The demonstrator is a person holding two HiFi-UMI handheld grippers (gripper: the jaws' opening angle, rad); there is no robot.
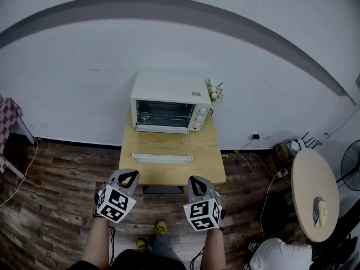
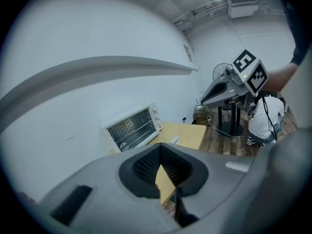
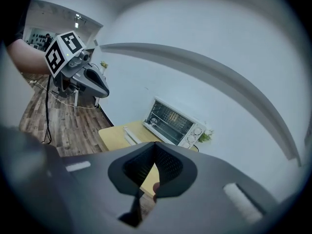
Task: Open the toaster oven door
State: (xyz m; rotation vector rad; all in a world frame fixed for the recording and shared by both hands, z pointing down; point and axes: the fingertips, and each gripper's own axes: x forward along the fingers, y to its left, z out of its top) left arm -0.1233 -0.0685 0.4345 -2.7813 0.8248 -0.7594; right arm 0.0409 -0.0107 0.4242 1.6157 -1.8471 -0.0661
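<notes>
A white toaster oven (image 1: 169,103) stands at the far end of a small wooden table (image 1: 169,173), its glass door (image 1: 164,114) closed against the body. Both grippers hover side by side before the table's near edge, well short of the oven. My left gripper (image 1: 127,176) is shut with nothing in it, and so is my right gripper (image 1: 197,183). From the left gripper view, the oven (image 2: 134,126) lies beyond the shut jaws (image 2: 161,155), with the right gripper (image 2: 228,89) off to the right. The right gripper view looks past its shut jaws (image 3: 155,149) at the oven (image 3: 173,122).
A long white bar (image 1: 162,158) lies across the table's middle. A small flower pot (image 1: 215,90) sits beside the oven's right. To the right are a round table (image 1: 306,173), a fan (image 1: 351,165), floor cables and a person in white (image 1: 278,255).
</notes>
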